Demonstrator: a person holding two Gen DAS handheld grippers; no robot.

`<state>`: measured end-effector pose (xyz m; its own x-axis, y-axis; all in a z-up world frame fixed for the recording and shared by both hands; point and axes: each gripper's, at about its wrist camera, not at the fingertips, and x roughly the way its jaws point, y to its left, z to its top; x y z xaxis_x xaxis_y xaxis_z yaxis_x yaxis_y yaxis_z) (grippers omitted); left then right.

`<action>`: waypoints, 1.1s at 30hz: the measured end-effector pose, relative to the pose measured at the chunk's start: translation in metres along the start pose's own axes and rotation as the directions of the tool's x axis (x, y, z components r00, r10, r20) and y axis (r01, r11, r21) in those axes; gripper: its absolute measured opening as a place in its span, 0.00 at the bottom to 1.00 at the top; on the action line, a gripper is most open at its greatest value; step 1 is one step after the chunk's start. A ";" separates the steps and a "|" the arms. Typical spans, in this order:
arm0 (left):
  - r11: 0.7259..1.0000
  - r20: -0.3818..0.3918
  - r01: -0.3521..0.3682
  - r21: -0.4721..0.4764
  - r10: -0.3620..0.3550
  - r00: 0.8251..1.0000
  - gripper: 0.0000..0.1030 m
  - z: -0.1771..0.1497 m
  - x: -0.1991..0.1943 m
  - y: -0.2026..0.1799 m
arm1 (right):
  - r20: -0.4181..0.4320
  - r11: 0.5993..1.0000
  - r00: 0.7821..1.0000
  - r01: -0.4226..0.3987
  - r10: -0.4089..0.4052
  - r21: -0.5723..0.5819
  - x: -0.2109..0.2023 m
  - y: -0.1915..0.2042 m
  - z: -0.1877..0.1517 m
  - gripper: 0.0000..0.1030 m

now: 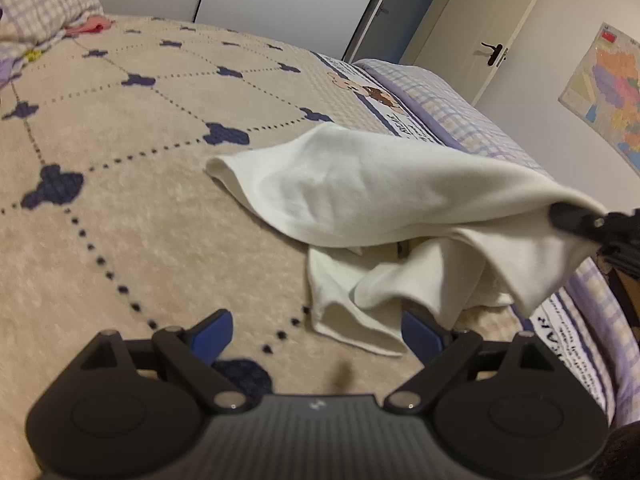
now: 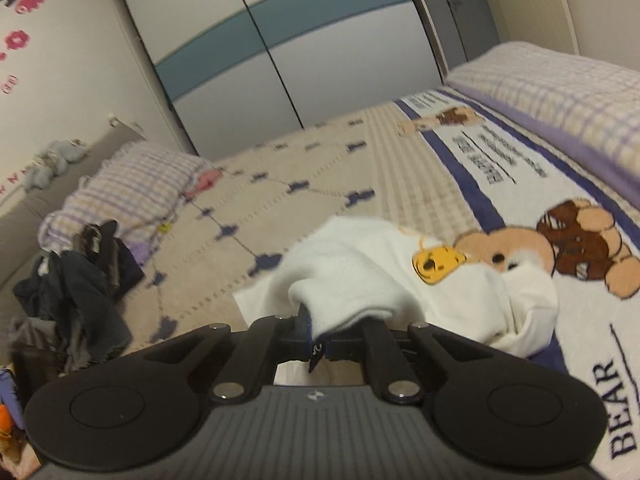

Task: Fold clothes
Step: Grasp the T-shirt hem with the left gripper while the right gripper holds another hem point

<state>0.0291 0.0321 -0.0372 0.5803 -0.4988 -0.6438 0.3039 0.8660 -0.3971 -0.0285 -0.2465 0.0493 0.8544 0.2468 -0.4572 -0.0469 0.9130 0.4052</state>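
Note:
A white garment (image 1: pixel 360 200) lies rumpled on the beige patterned bedspread (image 1: pixel 140 160). In the right wrist view the same white garment (image 2: pixel 360 276) shows a yellow bear print. My right gripper (image 2: pixel 320 334) is shut on an edge of the garment and holds it raised off the bed. That gripper's tip (image 1: pixel 576 218) appears at the right edge of the left wrist view, with the cloth draped over it. My left gripper (image 1: pixel 316 334) stands open low over the bedspread, and a corner of the garment lies between its blue fingertips without being pinched.
A checked pillow (image 2: pixel 132 192) and a heap of dark clothes (image 2: pixel 80 280) lie at the left of the bed. A checked quilt (image 2: pixel 560 92) runs along the right side. Wardrobe doors (image 2: pixel 260 48) stand behind the bed.

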 end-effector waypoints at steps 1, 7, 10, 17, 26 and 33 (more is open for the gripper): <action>1.000 0.000 0.011 -0.010 -0.011 1.000 0.89 0.000 0.000 0.001 | 0.002 1.000 1.000 -0.026 0.026 0.009 -0.004 0.000 0.002 0.06; 1.000 0.022 0.011 -0.024 -0.011 1.000 0.89 0.006 -0.003 0.005 | 0.021 0.990 0.990 -0.141 0.141 0.019 -0.021 0.006 0.013 0.06; 0.999 0.031 0.011 -0.032 -0.010 0.999 0.89 0.012 -0.003 0.009 | 0.024 0.984 0.984 -0.176 0.176 0.030 -0.030 0.010 0.016 0.06; 0.998 0.036 -0.008 -0.060 0.010 0.999 0.89 0.020 0.001 0.021 | 0.049 0.981 0.981 -0.190 0.188 0.032 -0.055 0.013 0.022 0.06; 0.989 0.010 -0.005 -0.146 0.006 1.000 0.87 0.020 0.018 0.040 | 0.015 0.988 0.989 -0.151 0.150 0.025 -0.084 0.009 0.005 0.06; 0.966 0.047 0.046 -0.256 -0.035 0.998 0.79 0.017 0.022 0.056 | -0.028 0.996 0.997 -0.074 0.075 0.049 -0.099 -0.010 -0.016 0.06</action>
<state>0.0718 0.0702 -0.0627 0.6043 -0.5266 -0.5979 0.1265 0.8043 -0.5806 -0.1206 -0.2746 0.0784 0.8338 0.3236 -0.4472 -0.0841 0.8752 0.4765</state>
